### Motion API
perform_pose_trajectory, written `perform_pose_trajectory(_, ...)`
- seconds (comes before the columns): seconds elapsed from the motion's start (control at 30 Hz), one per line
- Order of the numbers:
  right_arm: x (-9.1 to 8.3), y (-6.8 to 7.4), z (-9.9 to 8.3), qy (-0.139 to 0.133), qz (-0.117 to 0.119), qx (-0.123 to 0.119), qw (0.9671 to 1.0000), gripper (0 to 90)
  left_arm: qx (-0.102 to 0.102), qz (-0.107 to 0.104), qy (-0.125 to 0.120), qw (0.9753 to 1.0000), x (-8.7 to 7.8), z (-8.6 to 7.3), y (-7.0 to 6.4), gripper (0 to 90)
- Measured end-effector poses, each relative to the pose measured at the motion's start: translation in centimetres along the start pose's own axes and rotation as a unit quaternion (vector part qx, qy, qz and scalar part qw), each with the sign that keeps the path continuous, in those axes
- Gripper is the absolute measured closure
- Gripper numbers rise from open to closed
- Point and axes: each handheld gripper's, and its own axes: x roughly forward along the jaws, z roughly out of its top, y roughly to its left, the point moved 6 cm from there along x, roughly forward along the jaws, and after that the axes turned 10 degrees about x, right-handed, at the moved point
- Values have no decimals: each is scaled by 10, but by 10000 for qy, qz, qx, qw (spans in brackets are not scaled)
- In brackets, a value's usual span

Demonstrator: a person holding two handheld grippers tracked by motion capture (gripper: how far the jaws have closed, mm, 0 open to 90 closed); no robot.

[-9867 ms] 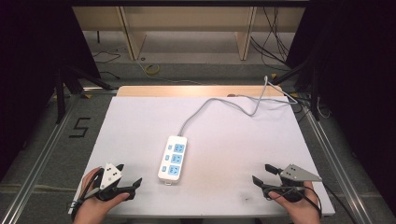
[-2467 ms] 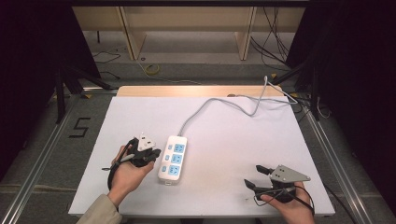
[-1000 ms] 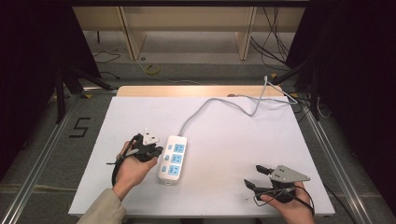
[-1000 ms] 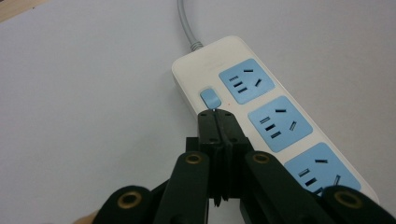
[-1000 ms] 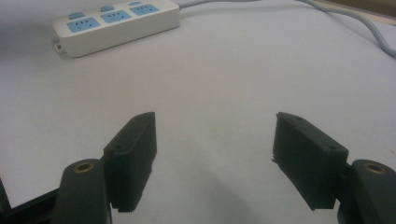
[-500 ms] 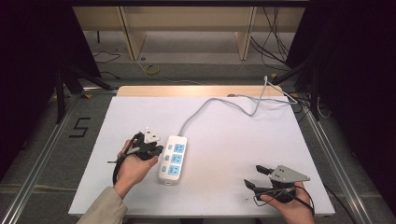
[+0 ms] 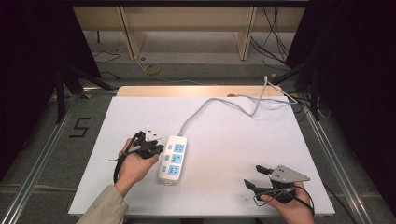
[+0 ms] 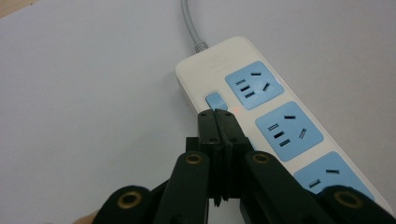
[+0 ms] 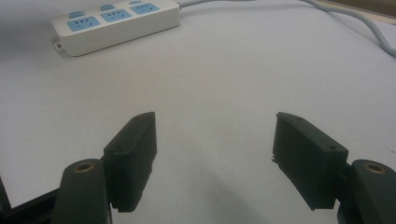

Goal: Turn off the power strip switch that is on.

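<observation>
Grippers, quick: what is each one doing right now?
Left gripper: shut, empty, tips at the white power strip's blue switch.
Right gripper: open, empty.

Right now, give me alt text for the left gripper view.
The left hand-held gripper, jaws shut, has its tips at a blue switch on a white power strip with blue sockets. The strip lies on a white table.

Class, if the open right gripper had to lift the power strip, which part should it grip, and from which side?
Grip the power strip across its narrow width at mid-body, coming from above: it lies flat, long and slim, with both long edges free. Avoid the cable end.
</observation>
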Motion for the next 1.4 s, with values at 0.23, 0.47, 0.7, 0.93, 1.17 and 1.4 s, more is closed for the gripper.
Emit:
perform_pose_trajectory(0.23, 0, 0, 0, 1, 1, -1, 10000, 314, 1, -21, 42, 10000, 2, 1, 1, 894)
perform_pose_trajectory(0.47, 0, 0, 0, 5, -1, 5, 10000, 314, -72, -14, 64, 10000, 4, 1, 3, 895)
perform_pose_trajectory(0.7, 0, 0, 0, 5, 1, 7, 10000, 314, -51, 1, 104, 9999, 6, 2, 3, 894)
perform_pose_trajectory(0.93, 0, 0, 0, 3, 1, 1, 10000, 314, -35, -11, 142, 9999, 9, 3, 4, 895)
perform_pose_trajectory(1.17, 0, 0, 0, 1, 3, -4, 10000, 314, -39, -18, 149, 9999, 11, 6, 4, 895)
perform_pose_trajectory(1.4, 0, 0, 0, 4, 7, -4, 10000, 314, -24, -18, 172, 9998, 15, 7, 3, 895)
